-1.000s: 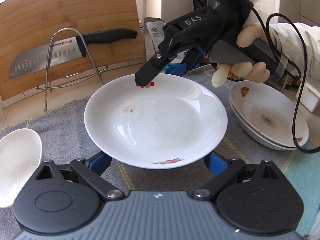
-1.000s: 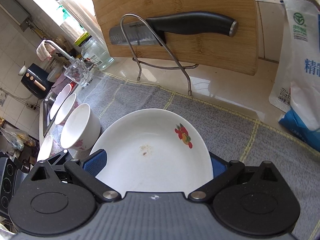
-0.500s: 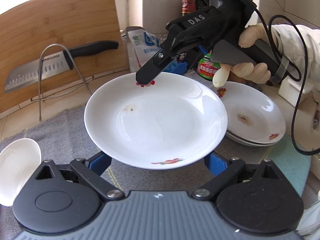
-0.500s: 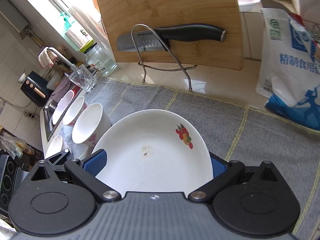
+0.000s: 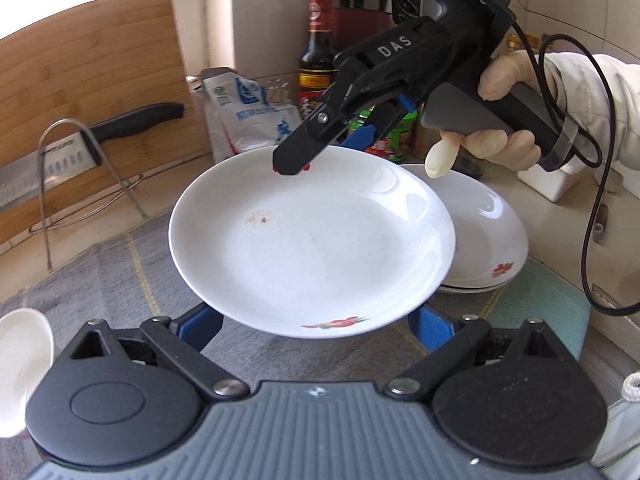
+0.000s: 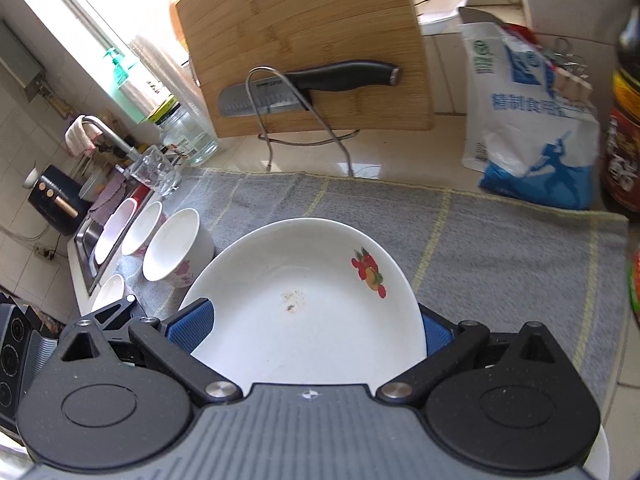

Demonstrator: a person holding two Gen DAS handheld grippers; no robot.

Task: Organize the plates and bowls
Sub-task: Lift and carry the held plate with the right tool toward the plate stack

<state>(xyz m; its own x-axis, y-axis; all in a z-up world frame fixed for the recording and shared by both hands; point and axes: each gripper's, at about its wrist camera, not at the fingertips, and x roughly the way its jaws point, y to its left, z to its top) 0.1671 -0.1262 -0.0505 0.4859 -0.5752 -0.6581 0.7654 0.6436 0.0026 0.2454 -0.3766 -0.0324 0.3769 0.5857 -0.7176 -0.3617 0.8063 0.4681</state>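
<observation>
Kitchen counter under a grey dish towel (image 6: 480,240) is the workplace, with a bamboo cutting board (image 6: 304,48) and a knife (image 6: 312,84) on a wire stand against the back wall. Above the towel's middle, a white plate (image 5: 312,240) with fruit prints is held clear of the cloth. The right gripper (image 5: 296,160) pinches its far rim, one finger on top and one beneath. The left gripper (image 5: 316,324) hangs at the near rim with its blue pads spread wide to either side; whether they touch the plate I cannot tell. Just beyond the plate, toward the counter's right end, sits a stack of plates (image 5: 488,240), apparently two. Toward the sink edge, four white bowls (image 6: 176,248) stand separately, unstacked. By my reckoning the plates are nearly gathered, this one likely bound for the stack, while the bowls are not yet nested. A salt bag (image 6: 532,120) and sauce bottle (image 5: 320,48) stand at the back.
</observation>
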